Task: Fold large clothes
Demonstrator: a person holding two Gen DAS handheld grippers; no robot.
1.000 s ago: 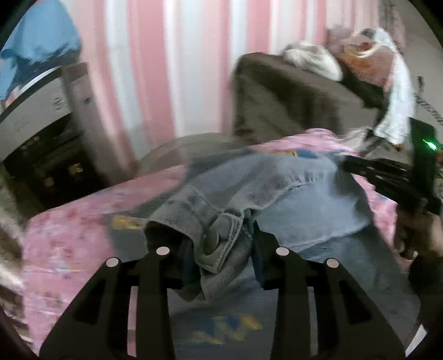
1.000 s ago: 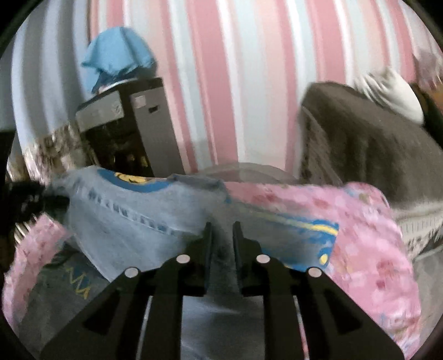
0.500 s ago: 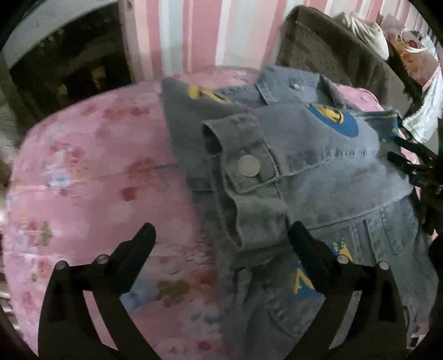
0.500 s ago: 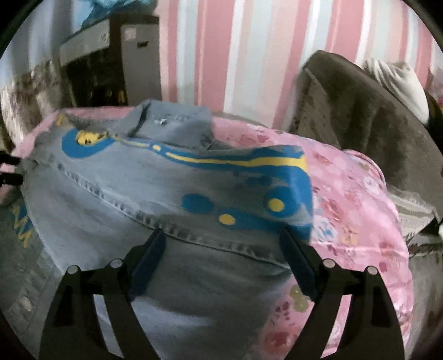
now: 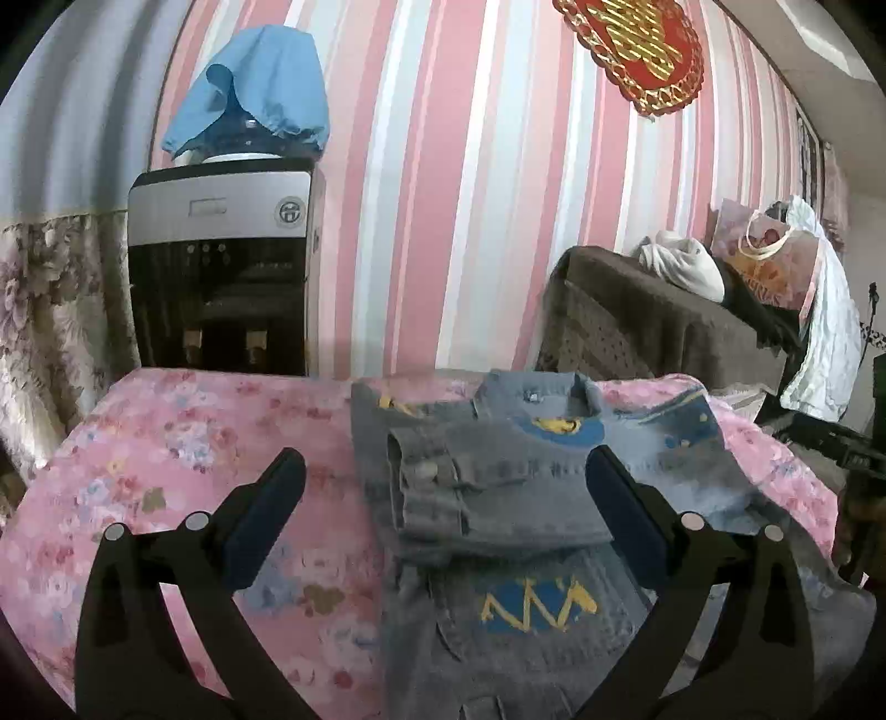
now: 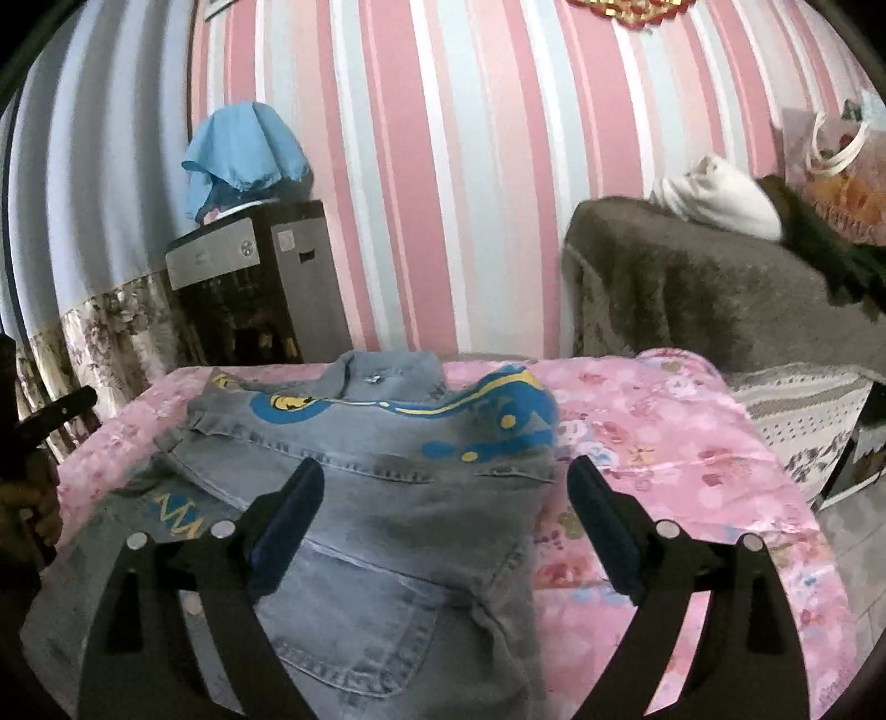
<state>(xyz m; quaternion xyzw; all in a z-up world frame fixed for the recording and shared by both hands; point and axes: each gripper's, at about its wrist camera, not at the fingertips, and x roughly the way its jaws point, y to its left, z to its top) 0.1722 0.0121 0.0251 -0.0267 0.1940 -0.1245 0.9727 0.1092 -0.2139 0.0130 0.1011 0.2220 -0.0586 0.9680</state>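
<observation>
Behind everything you have the pink, white and pale-blue striped wall (image 5: pixel 443 194), with a red and gold ornament (image 5: pixel 637 50) hanging high on it. Next in size is the counter under its pink floral cloth (image 5: pixel 183 443), which fills the lower part of both wrist views.

On that cloth lies your task piece, the faded blue denim jacket with blue and yellow painted patches (image 5: pixel 498 482). It sits toward the right half of the counter in the left view, collar at the far edge toward the wall. Both sleeves are folded across its body: the buttoned cuff (image 5: pixel 426 476) rests on the left part, and the sleeve with the blue and yellow stripe (image 6: pixel 487 410) crosses the upper right.

To the right stands a piece of furniture draped in brown fabric (image 6: pixel 692 293), carrying a white bundle (image 6: pixel 720 199) and a floral bag (image 5: pixel 769 260). At the left wall is a black and silver water dispenser (image 5: pixel 221 266) whose bottle is covered by a light blue cloth (image 5: pixel 249 88).

Your left tool (image 5: pixel 443 498) hangs above the jacket with its fingers spread wide, gripping nothing. Your right tool (image 6: pixel 446 504) is equally wide apart over the jacket's lower half, also gripping nothing.
</observation>
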